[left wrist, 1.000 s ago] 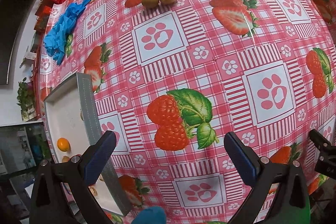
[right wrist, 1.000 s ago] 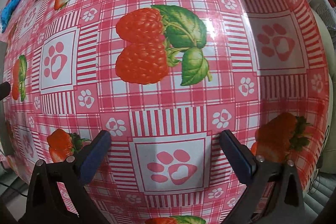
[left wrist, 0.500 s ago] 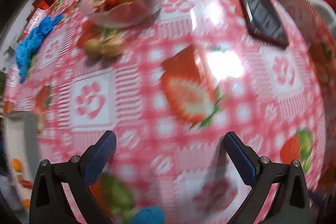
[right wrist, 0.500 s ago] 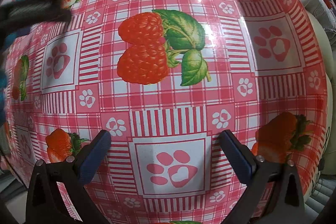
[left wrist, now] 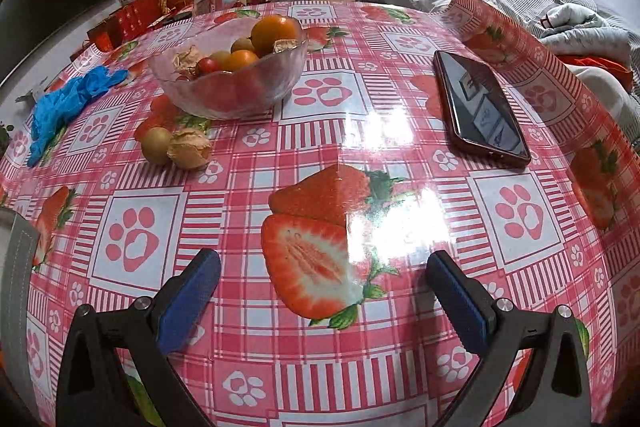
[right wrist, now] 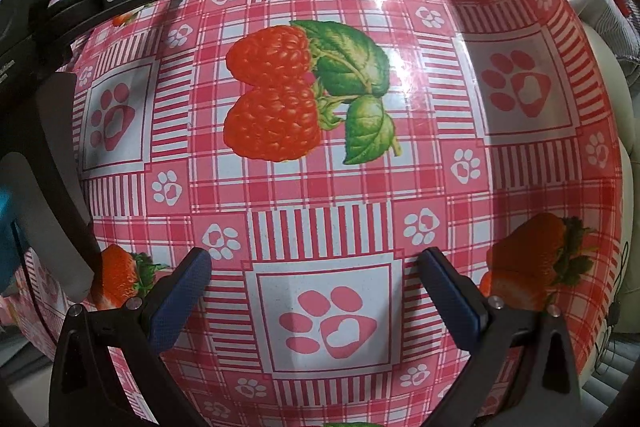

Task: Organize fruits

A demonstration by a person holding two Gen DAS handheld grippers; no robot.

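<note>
Fruits are mostly ungathered, by the look of it: both grippers are empty. Nearest, the left gripper [left wrist: 322, 283] hangs with blue ribbed pads spread wide over the glossy strawberry-print tablecloth [left wrist: 520, 219]; the right gripper [right wrist: 314, 281] is equally wide over a paw print. Further on, a smooth green-gold fruit [left wrist: 157, 145] touches a papery husked one [left wrist: 189, 148] on the cloth. Beyond, the scalloped glass bowl [left wrist: 228, 95] holds oranges and small round fruit
</note>
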